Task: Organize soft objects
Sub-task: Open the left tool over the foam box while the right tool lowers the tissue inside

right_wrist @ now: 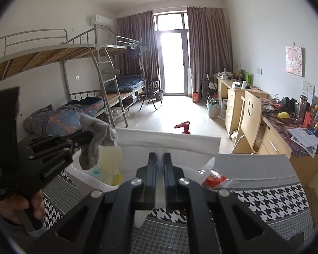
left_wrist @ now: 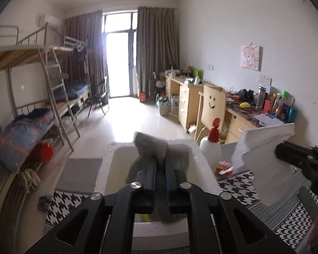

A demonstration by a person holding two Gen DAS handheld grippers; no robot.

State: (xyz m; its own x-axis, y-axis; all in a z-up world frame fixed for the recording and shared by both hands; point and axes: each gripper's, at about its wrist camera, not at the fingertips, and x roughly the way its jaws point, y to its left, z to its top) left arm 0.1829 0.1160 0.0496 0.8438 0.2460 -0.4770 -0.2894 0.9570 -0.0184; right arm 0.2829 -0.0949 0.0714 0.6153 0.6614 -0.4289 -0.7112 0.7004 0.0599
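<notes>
A grey sock hangs from my left gripper, which is shut on it above the open white foam box. The right wrist view shows that sock dangling from the left gripper over the box's rim, where yellowish and pale blue items lie inside. My right gripper is shut on a white folded cloth, which spreads wide in front of its fingers. From the left wrist view, the right gripper holds that cloth to the right of the box.
A white bottle with a red cap and a red packet sit just right of the box on a houndstooth cover. A grey board lies behind. A smiley chair and cluttered desks line the right wall; bunk beds stand left.
</notes>
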